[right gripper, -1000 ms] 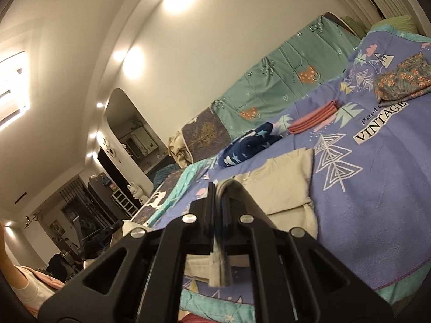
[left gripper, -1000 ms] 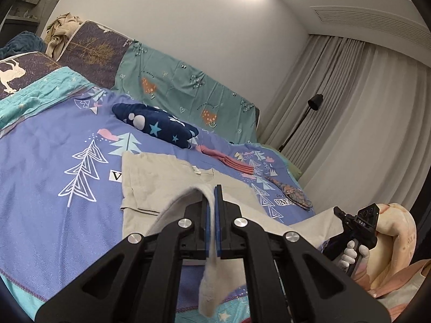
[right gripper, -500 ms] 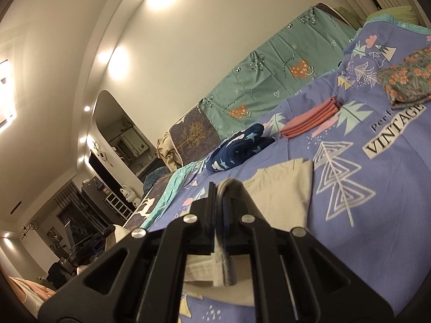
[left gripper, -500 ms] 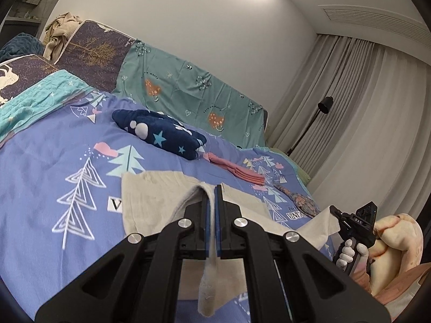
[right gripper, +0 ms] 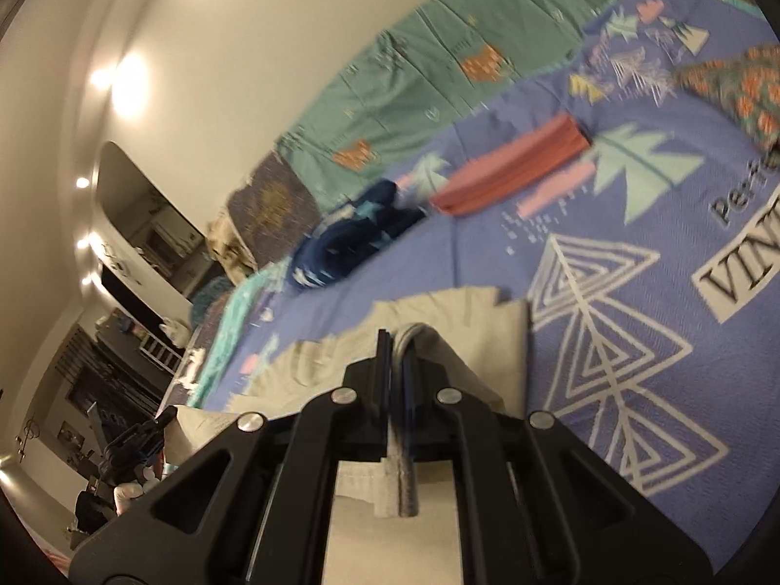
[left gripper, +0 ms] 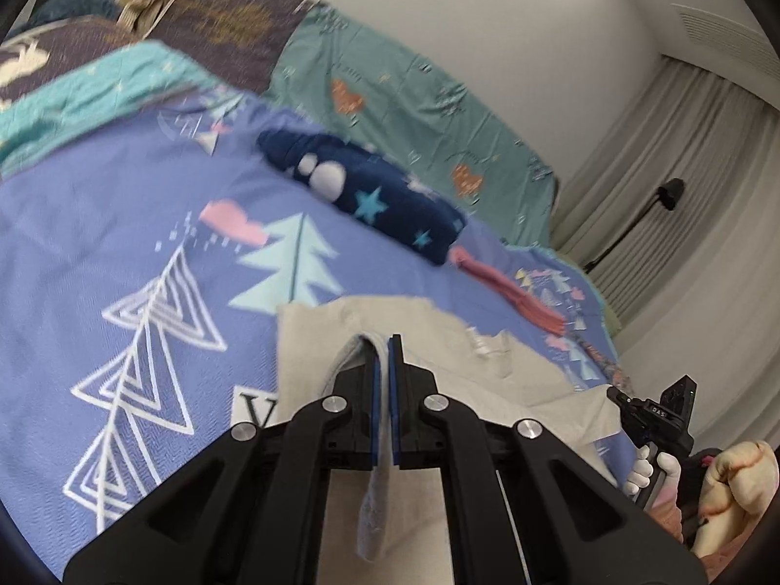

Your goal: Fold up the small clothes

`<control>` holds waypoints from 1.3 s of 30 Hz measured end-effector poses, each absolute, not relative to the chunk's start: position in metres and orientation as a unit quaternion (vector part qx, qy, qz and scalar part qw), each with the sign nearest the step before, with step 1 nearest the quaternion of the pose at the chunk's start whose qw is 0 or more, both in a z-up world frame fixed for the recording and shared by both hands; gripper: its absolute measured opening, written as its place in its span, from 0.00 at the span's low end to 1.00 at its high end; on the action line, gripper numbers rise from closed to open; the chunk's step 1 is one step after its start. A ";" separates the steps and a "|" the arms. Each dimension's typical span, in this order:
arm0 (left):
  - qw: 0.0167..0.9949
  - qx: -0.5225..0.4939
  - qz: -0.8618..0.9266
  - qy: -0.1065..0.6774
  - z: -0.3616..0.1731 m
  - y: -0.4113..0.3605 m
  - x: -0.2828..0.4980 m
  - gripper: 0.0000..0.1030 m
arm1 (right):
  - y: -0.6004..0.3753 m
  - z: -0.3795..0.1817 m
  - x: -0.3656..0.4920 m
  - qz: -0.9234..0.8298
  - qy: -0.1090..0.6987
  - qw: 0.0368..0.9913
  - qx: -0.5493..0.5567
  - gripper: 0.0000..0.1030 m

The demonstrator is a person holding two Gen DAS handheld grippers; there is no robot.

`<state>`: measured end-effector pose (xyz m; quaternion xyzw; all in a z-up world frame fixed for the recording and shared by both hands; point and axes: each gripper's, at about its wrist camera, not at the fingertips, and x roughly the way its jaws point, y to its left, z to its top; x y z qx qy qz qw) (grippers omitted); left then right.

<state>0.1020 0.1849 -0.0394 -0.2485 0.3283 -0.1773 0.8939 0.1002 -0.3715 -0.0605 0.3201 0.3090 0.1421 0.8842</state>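
Observation:
A beige small garment (left gripper: 438, 341) lies on the blue patterned bedspread (left gripper: 122, 224). My left gripper (left gripper: 384, 346) is shut on one edge of it, with cloth hanging down between the jaws. My right gripper (right gripper: 396, 341) is shut on another edge of the same beige garment (right gripper: 463, 312), with a fold of cloth pinched between the jaws. The right gripper also shows in the left wrist view (left gripper: 653, 414) at the lower right, held in a gloved hand. Both held edges are lifted over the part of the garment lying flat.
A folded navy star-print garment (left gripper: 370, 195), a folded pink one (left gripper: 516, 297) and a floral one (right gripper: 731, 92) lie further back on the bed. Teal and purple cushions (left gripper: 414, 97) line the wall. Curtains and a floor lamp (left gripper: 668, 195) stand at the right.
Both grippers have carried the held beige edges forward and down toward the far part of the garment. The view is closer to the bedspread and blurred by the motion.

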 end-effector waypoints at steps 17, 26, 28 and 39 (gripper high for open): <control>0.864 -0.232 -0.207 0.396 -0.066 0.180 0.064 0.04 | -0.356 -0.071 0.084 0.161 0.364 0.885 0.241 0.10; 0.880 -0.264 -0.254 0.302 -0.009 0.179 0.103 0.04 | -0.367 -0.023 0.107 0.218 0.307 0.869 0.321 0.06; 0.890 -0.264 -0.233 0.290 0.000 0.182 0.134 0.06 | -0.374 -0.012 0.130 0.195 0.302 0.876 0.322 0.06; 0.890 -0.211 -0.165 0.369 -0.044 0.172 0.201 0.58 | -0.371 -0.058 0.186 0.134 0.387 0.872 0.268 0.36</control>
